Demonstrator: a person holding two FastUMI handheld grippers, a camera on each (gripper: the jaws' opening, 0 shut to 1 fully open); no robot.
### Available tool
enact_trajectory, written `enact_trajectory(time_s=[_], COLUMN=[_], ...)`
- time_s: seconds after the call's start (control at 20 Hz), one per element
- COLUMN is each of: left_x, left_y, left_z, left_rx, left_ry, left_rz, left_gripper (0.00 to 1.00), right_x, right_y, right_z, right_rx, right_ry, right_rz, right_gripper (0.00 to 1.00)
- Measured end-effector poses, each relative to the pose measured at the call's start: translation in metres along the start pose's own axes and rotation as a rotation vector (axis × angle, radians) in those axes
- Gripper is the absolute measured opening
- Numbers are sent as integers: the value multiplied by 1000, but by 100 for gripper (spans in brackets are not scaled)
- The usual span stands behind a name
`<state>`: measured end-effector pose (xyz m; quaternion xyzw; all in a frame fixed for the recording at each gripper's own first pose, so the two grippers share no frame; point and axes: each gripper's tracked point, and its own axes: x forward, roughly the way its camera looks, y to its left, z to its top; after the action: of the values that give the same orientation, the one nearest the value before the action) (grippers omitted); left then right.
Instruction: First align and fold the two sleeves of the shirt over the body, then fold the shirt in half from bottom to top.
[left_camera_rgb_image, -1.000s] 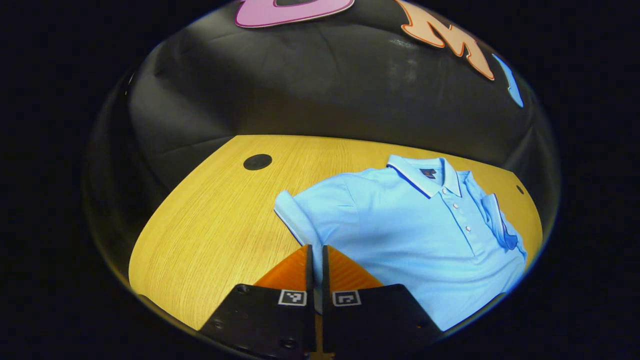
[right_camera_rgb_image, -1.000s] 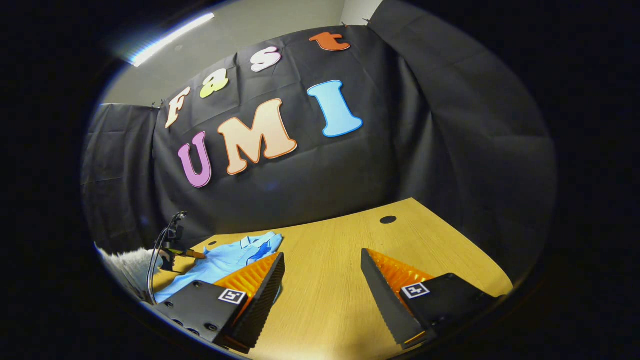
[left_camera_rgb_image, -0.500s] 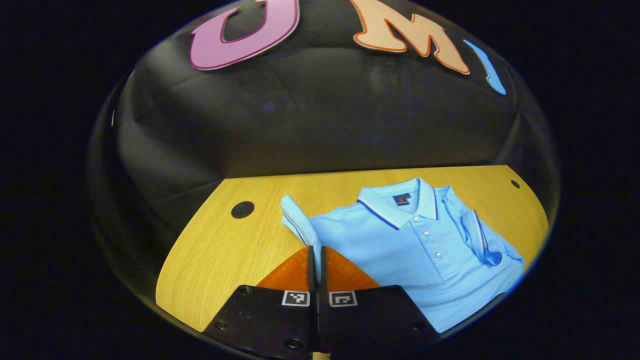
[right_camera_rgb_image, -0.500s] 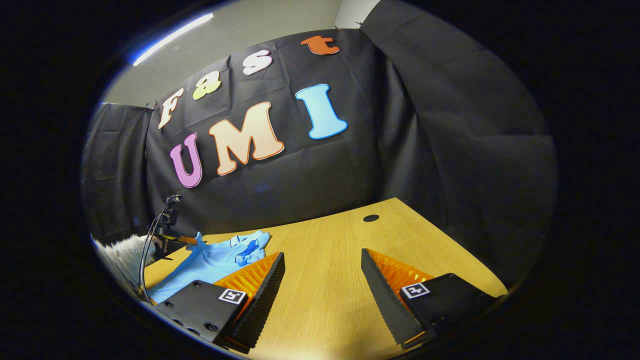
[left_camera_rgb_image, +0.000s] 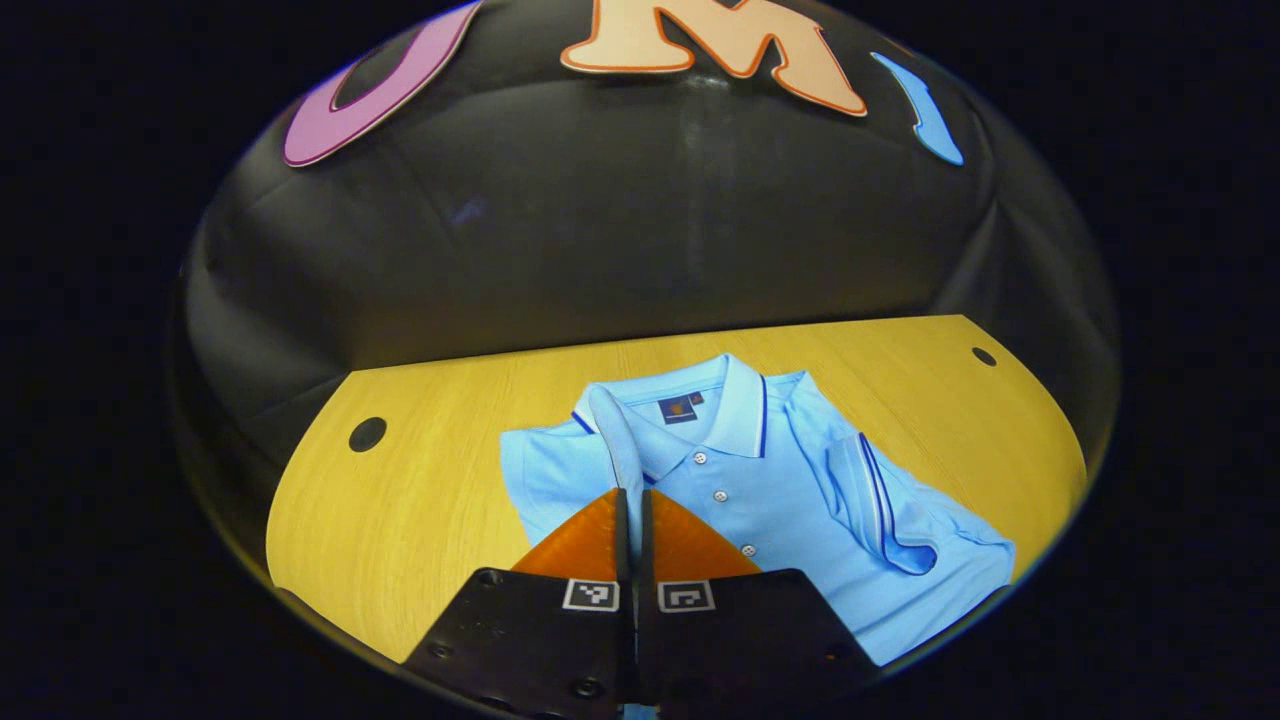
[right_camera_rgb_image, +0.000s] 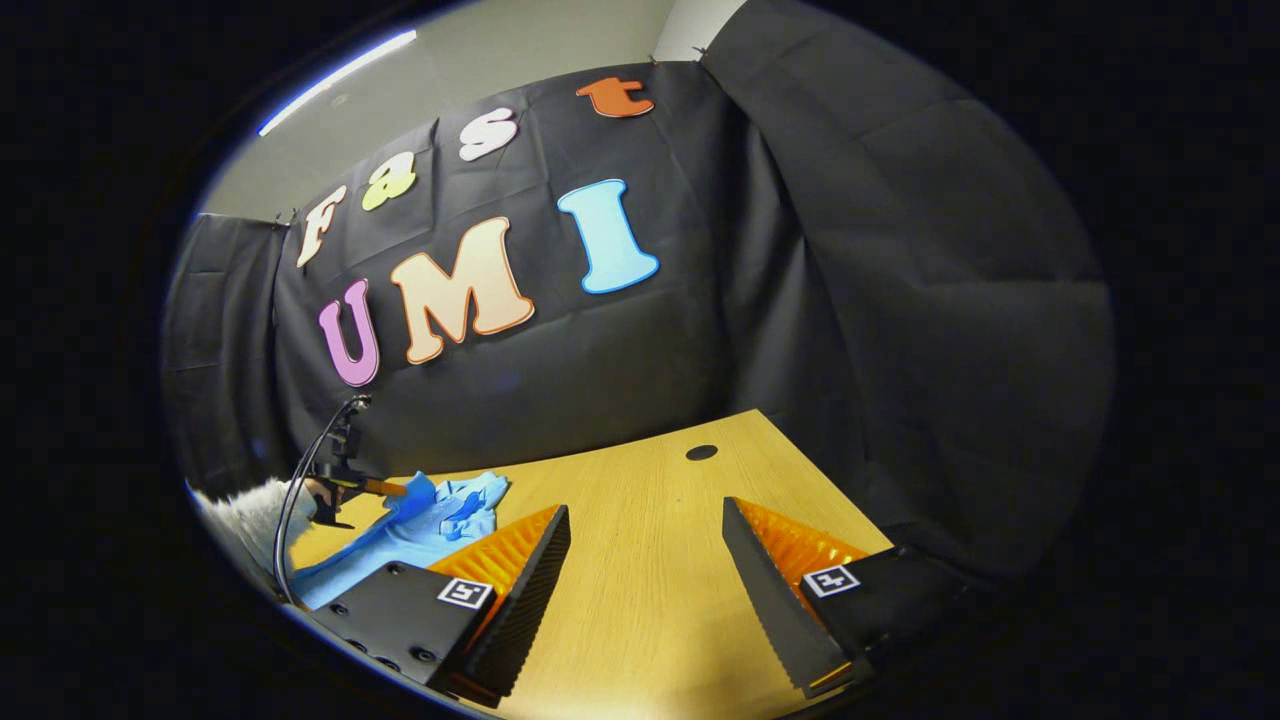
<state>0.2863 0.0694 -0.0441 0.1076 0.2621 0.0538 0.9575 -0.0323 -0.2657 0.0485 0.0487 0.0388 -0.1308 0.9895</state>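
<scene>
- Up close in the left gripper view, the left gripper (left_camera_rgb_image: 632, 520) has its two fingers pressed together with a strip of light blue fabric pinched between them: that is the shirt's sleeve (left_camera_rgb_image: 618, 440), lifted off the table and rising as a thin band from the fingertips.
- Just past those fingertips the shirt (left_camera_rgb_image: 740, 500) lies face up on the wooden table (left_camera_rgb_image: 420, 500), a light blue polo with its button placket running down the chest.
- The held sleeve crosses over the chest toward the collar (left_camera_rgb_image: 700, 400), which sits at the far end of the garment.
- The other sleeve (left_camera_rgb_image: 880, 500) already lies folded across the body, its dark-trimmed cuff lying on the chest fabric.
- Farther back, a round dark hole (left_camera_rgb_image: 367, 434) marks the tabletop off to the side, well apart from the shirt.
- Over in the right gripper view, the right gripper (right_camera_rgb_image: 640, 560) hangs with its fingers wide apart, nothing between them, bare wood beneath.
- Beyond it at the far side, the shirt shows as a blue heap, with a fuzzy pale sleeve of the person (right_camera_rgb_image: 245, 515) beside it.
</scene>
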Motion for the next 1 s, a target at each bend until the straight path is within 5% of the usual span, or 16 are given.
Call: enact_trajectory(time_s=[0.25, 0.5, 1.0], left_x=[5, -16, -127], left_y=[-35, -50, -59], left_z=[9, 18, -3], left_rx=[24, 24, 17], left_ry=[-20, -41, -148], left_rz=[-56, -71, -124], left_gripper=[10, 100, 98], right_x=[13, 25, -15], right_y=[-13, -30, -54], right_z=[2, 5, 19], right_rx=[9, 11, 4], right_ry=[7, 3, -45], right_rz=[0, -8, -40], right_gripper=[97, 97, 97])
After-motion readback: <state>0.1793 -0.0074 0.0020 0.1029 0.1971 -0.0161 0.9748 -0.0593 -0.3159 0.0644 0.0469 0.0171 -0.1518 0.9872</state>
